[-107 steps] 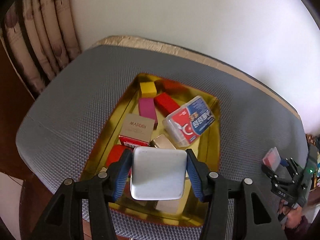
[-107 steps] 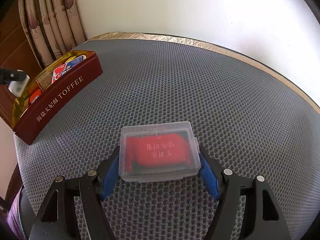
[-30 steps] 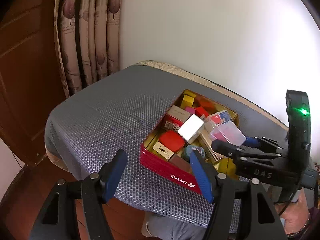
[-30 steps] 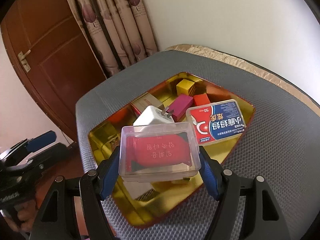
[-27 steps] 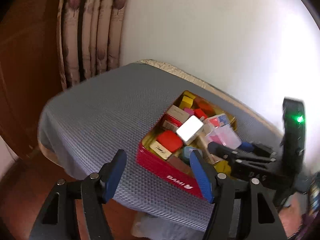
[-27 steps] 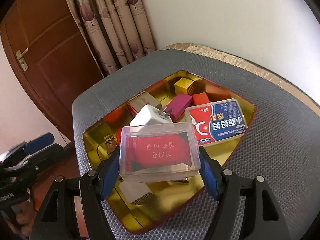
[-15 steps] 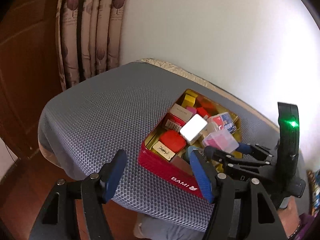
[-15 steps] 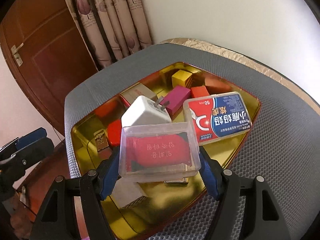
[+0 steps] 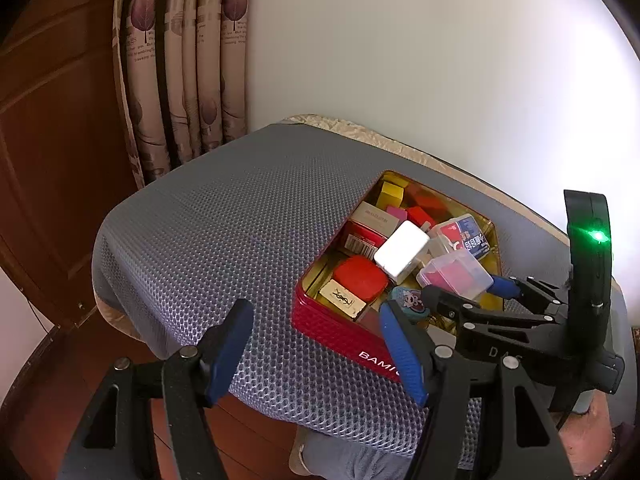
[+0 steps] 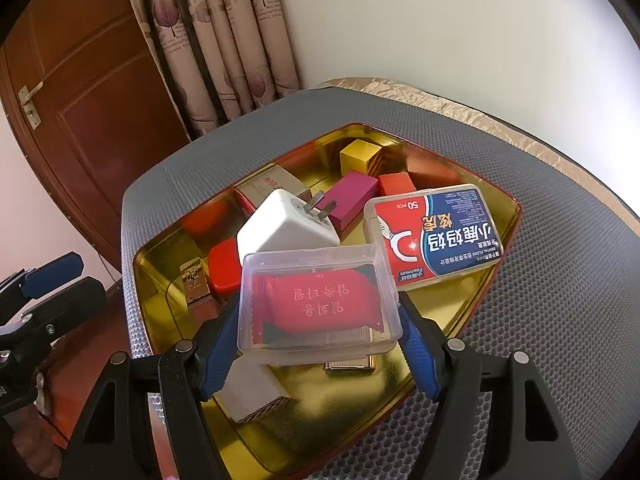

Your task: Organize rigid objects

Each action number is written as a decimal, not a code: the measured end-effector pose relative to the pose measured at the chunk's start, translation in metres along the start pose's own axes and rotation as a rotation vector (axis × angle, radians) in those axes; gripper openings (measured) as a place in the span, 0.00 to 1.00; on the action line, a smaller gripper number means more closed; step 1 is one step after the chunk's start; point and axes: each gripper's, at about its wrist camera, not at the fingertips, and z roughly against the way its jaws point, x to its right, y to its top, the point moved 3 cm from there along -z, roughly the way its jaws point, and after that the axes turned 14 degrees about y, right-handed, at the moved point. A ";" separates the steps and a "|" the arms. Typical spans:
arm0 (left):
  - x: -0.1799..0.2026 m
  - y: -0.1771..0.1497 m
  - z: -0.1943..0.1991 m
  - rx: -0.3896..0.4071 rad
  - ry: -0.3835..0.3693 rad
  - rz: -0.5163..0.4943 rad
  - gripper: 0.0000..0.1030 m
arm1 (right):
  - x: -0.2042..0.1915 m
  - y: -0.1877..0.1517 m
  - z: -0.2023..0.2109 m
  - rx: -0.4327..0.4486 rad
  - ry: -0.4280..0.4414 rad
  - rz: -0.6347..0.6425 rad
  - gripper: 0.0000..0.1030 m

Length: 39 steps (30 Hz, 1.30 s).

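The right gripper (image 10: pixel 320 344), fingers clamped on the short ends of a clear plastic case (image 10: pixel 318 304), holds it crosswise directly above the crowded gold-lined tin (image 10: pixel 496 280) on the table, while the left gripper (image 9: pixel 316 352) waits open and empty beside it.

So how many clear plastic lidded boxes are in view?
2: the clear box with the red packet in the right gripper; the dental floss box in the tin. Others may be hidden.
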 end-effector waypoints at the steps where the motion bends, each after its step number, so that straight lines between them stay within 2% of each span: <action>1: 0.000 0.000 0.000 0.007 0.003 0.002 0.66 | -0.001 0.000 0.000 0.002 -0.002 0.002 0.68; 3: 0.001 0.001 0.003 0.026 0.014 -0.003 0.66 | -0.002 -0.001 0.001 0.007 -0.001 0.007 0.72; 5: 0.002 0.002 0.005 0.041 0.021 -0.008 0.66 | -0.004 -0.001 0.004 0.023 -0.003 0.013 0.85; 7: 0.001 0.003 0.006 0.052 0.024 -0.008 0.66 | -0.007 -0.001 0.011 0.049 -0.012 0.019 0.90; 20: -0.006 0.008 0.018 0.120 0.022 0.011 0.66 | -0.028 -0.009 0.061 0.150 -0.079 0.025 0.97; 25: -0.004 0.010 0.032 0.186 0.044 -0.014 0.66 | -0.042 -0.023 0.092 0.256 -0.119 0.019 0.98; 30: -0.003 0.012 0.044 0.227 0.023 -0.018 0.66 | -0.049 -0.031 0.120 0.349 -0.173 -0.002 0.98; 35: 0.004 0.010 0.047 0.238 0.003 -0.079 0.66 | -0.059 -0.034 0.132 0.375 -0.185 0.004 0.99; 39: 0.007 0.009 0.054 0.262 0.024 -0.108 0.66 | -0.067 -0.035 0.137 0.373 -0.227 0.029 0.99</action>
